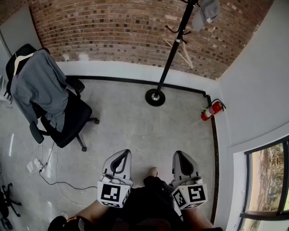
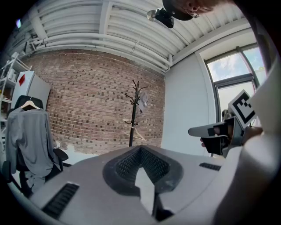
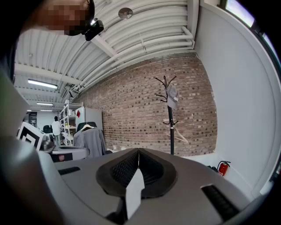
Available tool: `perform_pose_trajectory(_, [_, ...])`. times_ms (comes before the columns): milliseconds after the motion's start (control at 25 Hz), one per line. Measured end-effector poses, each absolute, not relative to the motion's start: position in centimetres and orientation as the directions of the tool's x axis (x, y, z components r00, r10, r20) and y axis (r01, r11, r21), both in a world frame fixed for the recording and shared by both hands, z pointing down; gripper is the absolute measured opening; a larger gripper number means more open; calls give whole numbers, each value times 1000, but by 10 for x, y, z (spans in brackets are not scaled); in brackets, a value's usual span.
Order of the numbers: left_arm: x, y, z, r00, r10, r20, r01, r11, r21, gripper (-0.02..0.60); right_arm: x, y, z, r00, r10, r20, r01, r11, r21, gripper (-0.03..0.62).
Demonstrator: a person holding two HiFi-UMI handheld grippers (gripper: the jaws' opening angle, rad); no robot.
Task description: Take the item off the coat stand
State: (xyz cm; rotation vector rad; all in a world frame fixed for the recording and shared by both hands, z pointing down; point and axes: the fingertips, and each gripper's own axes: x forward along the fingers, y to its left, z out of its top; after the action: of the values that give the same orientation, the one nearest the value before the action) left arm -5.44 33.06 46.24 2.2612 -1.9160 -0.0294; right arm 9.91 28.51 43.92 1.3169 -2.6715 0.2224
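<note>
Drooping grey item [image 1: 207,11], slender stand [image 1: 174,49]

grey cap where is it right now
In the head view's upper right, the grey cap hangs near the top of the black coat stand by the brick wall, above a wooden hanger.

Soft daylight from the tall glass window [image 2: 228,72] fills the room evenly. Fisheye distortion bows the red brick wall [image 1: 113,27]; dark vignettes ring both gripper views.
</note>
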Motion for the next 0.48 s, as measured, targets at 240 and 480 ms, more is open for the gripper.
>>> perform_pose_trajectory(240, [-56, 279, 471, 139, -979, 146, -985, -122, 123, 25, 96, 225, 448, -628, -755, 187, -776, 625, -81, 14])
perform_pose_trajectory(480, [-44, 178, 466, 75, -982, 171, -994, -60, 93, 25, 107, 114, 450, -664, -728, 171, -747, 653, -121, 14])
